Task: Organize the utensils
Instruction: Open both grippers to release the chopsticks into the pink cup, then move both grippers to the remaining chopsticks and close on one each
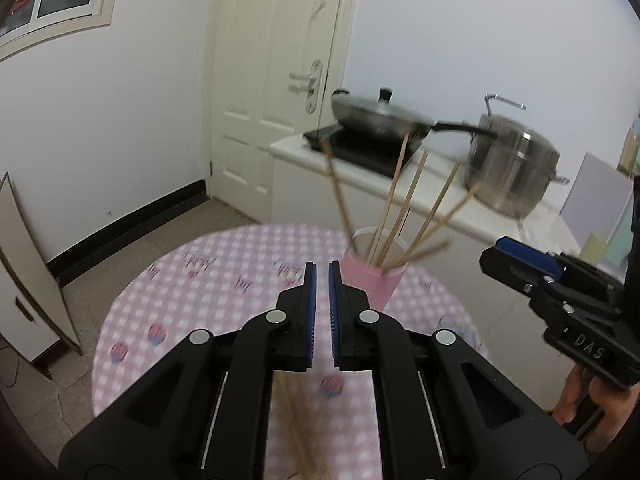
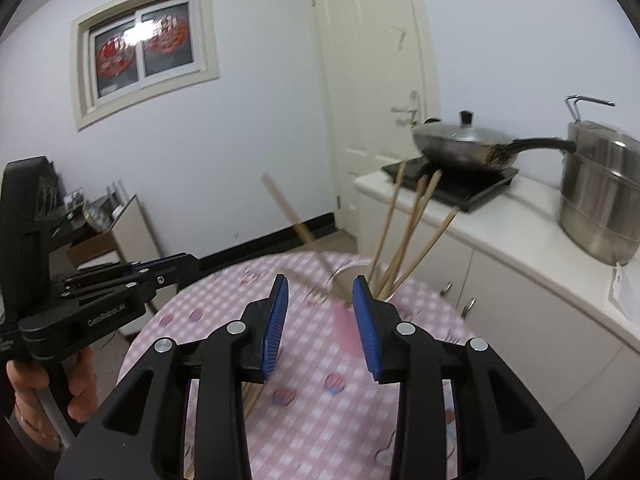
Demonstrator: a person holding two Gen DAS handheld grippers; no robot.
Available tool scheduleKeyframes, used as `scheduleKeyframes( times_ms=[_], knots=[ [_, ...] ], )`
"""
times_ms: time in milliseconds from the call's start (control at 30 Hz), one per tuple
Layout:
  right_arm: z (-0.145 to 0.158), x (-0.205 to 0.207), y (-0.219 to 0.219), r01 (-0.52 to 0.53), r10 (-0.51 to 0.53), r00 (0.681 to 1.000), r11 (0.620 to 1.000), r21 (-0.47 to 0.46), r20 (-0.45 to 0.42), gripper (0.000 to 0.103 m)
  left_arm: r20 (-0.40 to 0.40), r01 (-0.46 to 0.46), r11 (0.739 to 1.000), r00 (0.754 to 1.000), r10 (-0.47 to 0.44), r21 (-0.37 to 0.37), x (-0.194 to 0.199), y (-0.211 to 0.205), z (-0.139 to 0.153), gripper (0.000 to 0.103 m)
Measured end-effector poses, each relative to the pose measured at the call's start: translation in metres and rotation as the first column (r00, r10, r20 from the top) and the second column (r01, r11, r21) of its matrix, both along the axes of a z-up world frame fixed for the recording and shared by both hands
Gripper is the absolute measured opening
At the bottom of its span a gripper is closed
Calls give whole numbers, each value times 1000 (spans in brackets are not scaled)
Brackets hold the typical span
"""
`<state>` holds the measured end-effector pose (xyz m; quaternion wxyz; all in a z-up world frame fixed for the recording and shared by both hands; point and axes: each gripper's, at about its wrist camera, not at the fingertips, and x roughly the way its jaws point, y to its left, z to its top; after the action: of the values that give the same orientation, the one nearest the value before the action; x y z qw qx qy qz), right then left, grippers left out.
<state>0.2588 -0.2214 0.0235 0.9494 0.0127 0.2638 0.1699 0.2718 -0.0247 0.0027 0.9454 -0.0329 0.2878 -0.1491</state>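
A pink cup (image 1: 374, 280) stands on the round table with a pink checked cloth (image 1: 224, 280) and holds several wooden chopsticks (image 1: 394, 200) that lean outward. It also shows in the right wrist view (image 2: 346, 320), with its chopsticks (image 2: 412, 224). My left gripper (image 1: 322, 270) hangs above the table just left of the cup, jaws nearly together, nothing between them. More chopsticks (image 1: 298, 420) lie on the cloth beneath it. My right gripper (image 2: 320, 284) is open and empty, facing the cup. Loose chopsticks (image 2: 250, 394) lie below its left finger.
A white counter (image 1: 440, 196) behind the table carries a black cooktop (image 1: 360, 148), a lidded wok (image 1: 380, 118) and a steel pot (image 1: 512, 168). A white door (image 1: 276, 80) stands beyond. A cabinet (image 1: 24, 280) stands at the left.
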Motion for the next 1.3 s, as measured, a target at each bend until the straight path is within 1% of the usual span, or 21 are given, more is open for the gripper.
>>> scheduleKeyframes(
  times_ms=[167, 267, 333, 400, 500, 633, 700, 867, 967, 1067, 1100, 1133, 1167, 1200, 1233, 1267, 1300],
  knots=[
    [-22, -13, 19, -53, 52, 997, 998, -30, -54, 32, -104, 7, 1000, 995, -5, 18, -11, 23, -32, 7],
    [-39, -15, 33, -82, 77, 992, 996, -46, -99, 32, -159, 9, 999, 987, -3, 36, -12, 30, -49, 7],
    [-50, -15, 42, -96, 88, 987, 994, -57, -132, 32, -199, 8, 999, 980, -1, 36, -11, 35, -62, 7],
    [-63, -10, 53, -115, 102, 979, 991, -65, -177, 32, -252, 14, 999, 968, -6, 33, -5, 38, -76, 7],
    [-81, -3, 64, -127, 106, 966, 989, -74, -235, 32, -302, 15, 1000, 953, -6, 26, 1, 39, -92, 7],
    [-104, 12, 72, -135, 108, 939, 989, -60, -326, 32, -414, 37, 999, 910, -34, 0, 17, 38, -119, 7],
    [-113, 17, 75, -132, 104, 930, 990, -55, -352, 32, -445, 45, 999, 895, -41, -1, 24, 36, -129, 7],
    [-132, 35, 77, -116, 94, 907, 993, -31, -411, 32, -485, 40, 999, 873, -46, -22, 37, 34, -146, 7],
    [-139, 46, 80, -114, 93, 892, 993, -20, -442, 32, -494, 27, 999, 868, -41, -35, 44, 37, -153, 7],
    [-144, 54, 85, -116, 88, 886, 993, -35, -456, 32, -499, 14, 999, 866, -31, -38, 49, 42, -158, 7],
    [-146, 57, 86, -117, 87, 883, 992, -36, -462, 32, -501, 14, 999, 865, -31, -37, 50, 42, -158, 19],
    [-148, 60, 88, -117, 85, 879, 992, -40, -469, 32, -498, 10, 999, 867, -26, -36, 51, 44, -159, 44],
    [-150, 63, 89, -114, 79, 877, 992, -46, -473, 30, -484, -20, 1000, 875, 11, -15, 51, 46, -158, 49],
    [-152, 66, 90, -110, 71, 875, 993, -53, -479, 30, -466, -44, 999, 884, 36, -6, 52, 49, -158, 57],
    [-155, 69, 90, -111, 73, 871, 993, -50, -485, 30, -454, -52, 998, 890, 31, -33, 53, 54, -157, 60],
    [-157, 71, 91, -113, 75, 867, 992, -48, -492, 30, -455, -54, 997, 890, 26, -50, 54, 57, -157, 60],
    [-159, 73, 92, -116, 78, 863, 992, -46, -499, 30, -456, -59, 997, 889, 34, -41, 55, 58, -157, 60]
  ],
)
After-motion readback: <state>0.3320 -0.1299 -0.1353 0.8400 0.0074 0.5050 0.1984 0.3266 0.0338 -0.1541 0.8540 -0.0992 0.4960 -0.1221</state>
